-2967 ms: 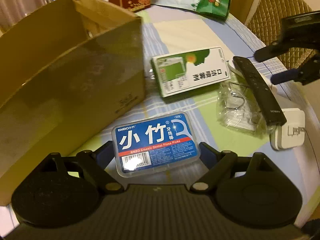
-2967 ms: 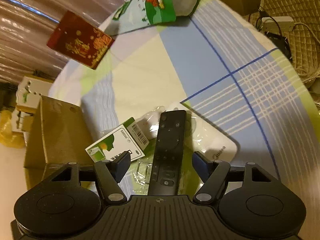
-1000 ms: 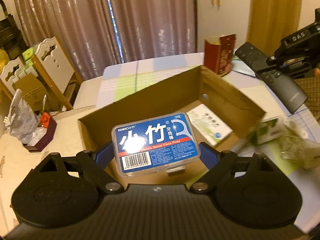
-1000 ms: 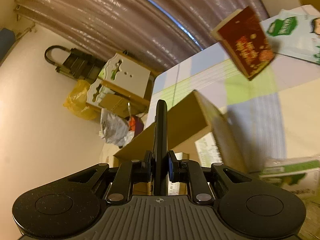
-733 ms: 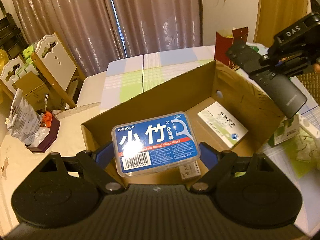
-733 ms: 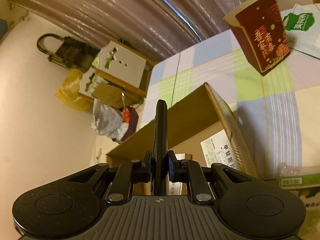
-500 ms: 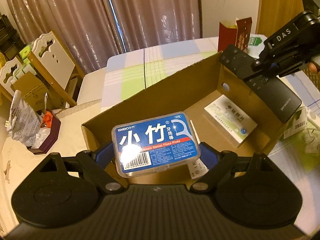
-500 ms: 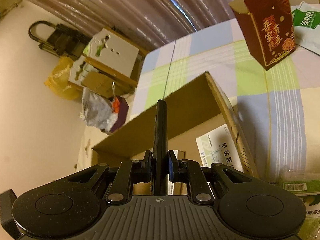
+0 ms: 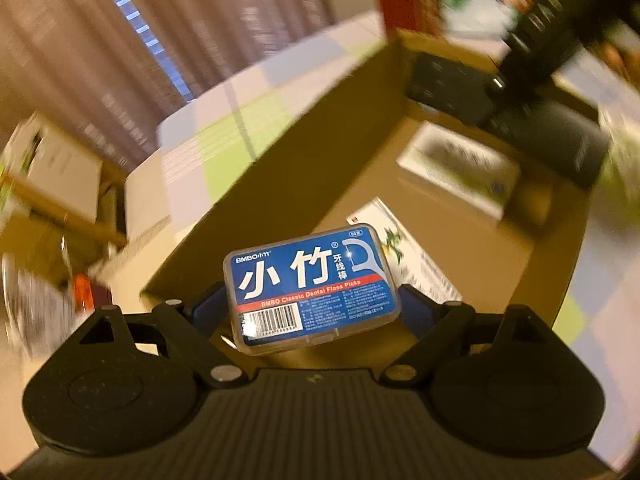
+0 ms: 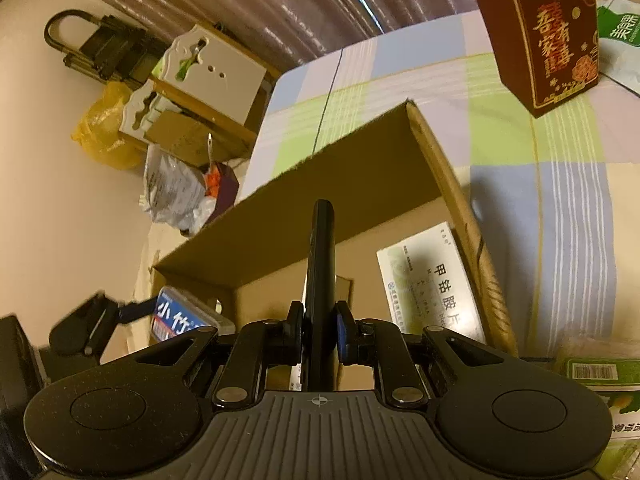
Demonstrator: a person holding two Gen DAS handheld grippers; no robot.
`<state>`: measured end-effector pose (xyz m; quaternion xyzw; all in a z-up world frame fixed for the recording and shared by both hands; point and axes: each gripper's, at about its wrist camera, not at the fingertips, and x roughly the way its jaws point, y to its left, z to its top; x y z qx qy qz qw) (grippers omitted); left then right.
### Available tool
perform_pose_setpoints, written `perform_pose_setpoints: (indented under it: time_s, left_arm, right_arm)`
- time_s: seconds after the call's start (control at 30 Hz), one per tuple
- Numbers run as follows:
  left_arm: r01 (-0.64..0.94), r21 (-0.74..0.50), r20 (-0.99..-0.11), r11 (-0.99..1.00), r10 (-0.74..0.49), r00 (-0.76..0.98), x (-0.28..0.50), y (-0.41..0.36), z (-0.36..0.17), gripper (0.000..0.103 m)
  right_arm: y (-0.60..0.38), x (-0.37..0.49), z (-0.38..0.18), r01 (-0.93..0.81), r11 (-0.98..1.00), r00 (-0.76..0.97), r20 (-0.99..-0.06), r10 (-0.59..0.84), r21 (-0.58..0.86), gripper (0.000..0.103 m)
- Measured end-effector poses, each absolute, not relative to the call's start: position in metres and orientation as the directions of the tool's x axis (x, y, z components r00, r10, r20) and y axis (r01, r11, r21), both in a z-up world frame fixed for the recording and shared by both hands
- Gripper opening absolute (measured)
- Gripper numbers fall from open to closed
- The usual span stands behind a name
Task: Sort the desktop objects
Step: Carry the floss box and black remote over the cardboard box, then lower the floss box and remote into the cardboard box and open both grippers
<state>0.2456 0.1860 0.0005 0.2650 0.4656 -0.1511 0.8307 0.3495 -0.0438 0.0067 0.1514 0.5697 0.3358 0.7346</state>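
Left wrist view: the left tool grips a blue floss box by its ends, held over the near end of an open cardboard box on the counter. Farther right, inside the box, lies a white medicine packet. Right wrist view — the right tool is clamped tight on a black remote, edge-up above the same box; a red carton stands beyond — upright on the checked cloth.
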Motion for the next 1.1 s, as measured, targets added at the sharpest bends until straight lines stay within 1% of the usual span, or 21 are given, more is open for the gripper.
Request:
perform_pose_setpoints:
  time_s: [0.23,0.53,0.77,0.87,0.93,1.1]
  left_arm:
    - [0.745,0.301,-0.919,0.595,-0.028,0.393,0.253,0.189,-0.022,0.087]
    - [0.898,0.223,-0.972,0.378,0.023,0.232,0.267,0.189,-0.054,0.088]
    - [0.926,0.264,-0.964,0.271,0.093,0.248,0.263,0.19,-0.075,0.089]
    - [0.93,0.262,-0.965,0.259,0.091,0.247,0.263,0.193,-0.075,0.091]
    - [0.927,0.274,-0.962,0.256,0.091,0.259,0.262,0.195,-0.073,0.094]
    - [0.91,0.296,-0.955,0.291,0.07,0.288,0.265,0.202,-0.062,0.095]
  right_arm:
    - [-0.029,0.352,-0.006,-0.322,0.742,0.099,-0.758,0.644,0.588,0.014]
    - [-0.014,0.358,-0.021,-0.313,0.772,0.091,-0.792,0.604,0.553,0.014]
    - [-0.014,0.356,-0.027,-0.307,0.785,0.086,-0.806,0.586,0.538,0.014]
    - [-0.014,0.355,-0.029,-0.302,0.789,0.083,-0.81,0.581,0.535,0.014]
    - [-0.014,0.355,-0.031,-0.301,0.79,0.079,-0.812,0.578,0.534,0.015]
    - [-0.011,0.352,-0.037,-0.305,0.795,0.068,-0.821,0.567,0.524,0.015]
